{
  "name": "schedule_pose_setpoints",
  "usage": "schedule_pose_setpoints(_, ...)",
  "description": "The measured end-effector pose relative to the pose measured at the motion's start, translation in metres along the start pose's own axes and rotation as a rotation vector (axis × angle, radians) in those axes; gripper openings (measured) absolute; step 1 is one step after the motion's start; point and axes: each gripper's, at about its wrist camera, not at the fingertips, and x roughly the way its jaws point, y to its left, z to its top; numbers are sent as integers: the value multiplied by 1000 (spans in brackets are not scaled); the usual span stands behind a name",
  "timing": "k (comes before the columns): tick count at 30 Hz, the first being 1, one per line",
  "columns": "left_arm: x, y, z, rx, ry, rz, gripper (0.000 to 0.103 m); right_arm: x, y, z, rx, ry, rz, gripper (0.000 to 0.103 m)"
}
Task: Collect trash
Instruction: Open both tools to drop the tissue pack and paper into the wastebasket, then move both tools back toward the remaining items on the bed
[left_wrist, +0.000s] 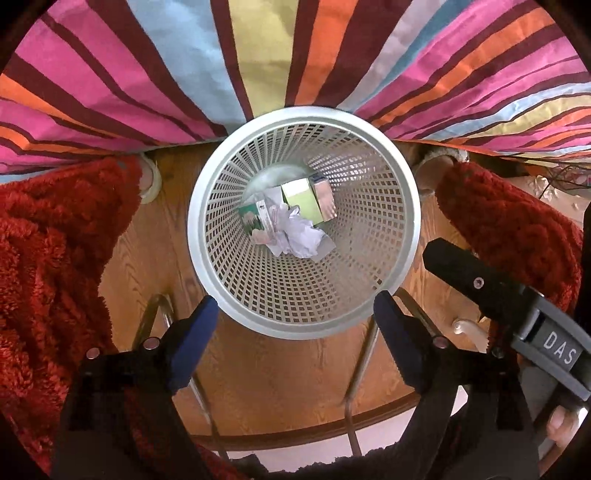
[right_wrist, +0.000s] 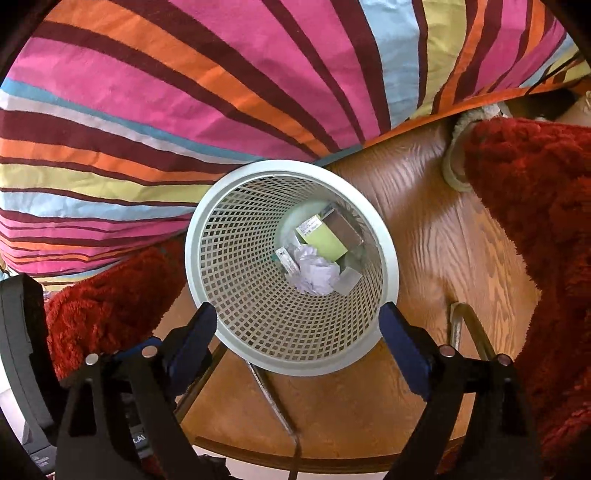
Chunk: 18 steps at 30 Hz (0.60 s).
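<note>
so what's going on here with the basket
A person is collecting trash with a handheld gripper in each hand. Both the left gripper and the right gripper hang open and empty above a white mesh wastebasket standing on the wood floor. At the bottom of it lie crumpled white paper, a green box and other small cartons. A striped cloth hangs behind the basket, with red shaggy fabric on either side.

A home bedroom, as I see it — striped bedcover (left_wrist: 155, 74) hanging over wooden floor (left_wrist: 273, 373), red shaggy rug (left_wrist: 40, 258), white mesh wastebasket (left_wrist: 369, 295) beside the bed.
</note>
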Motion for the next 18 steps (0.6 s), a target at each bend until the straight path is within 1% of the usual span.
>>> schedule_pose_setpoints(3,-9,0,-2,3,-34,-24,84,-8,2,-3,-7,-38,6,85)
schedule_pose_setpoints(10,-28,-5,-4,26,-122,-35,84,-28,2,-3,-33,-129,31,85)
schedule_pose_setpoints(15,-46,-7,-6,42,-207,-67,84,-57,7,-6,-77,-278,43,85)
schedule_pose_setpoints(16,-48,-7,-6,41,-219,-69,84,-67,8,-6,-90,-331,40,85)
schedule_pose_setpoints(18,-55,-8,-7,44,-256,-68,84,-74,11,-7,-99,-373,36,85)
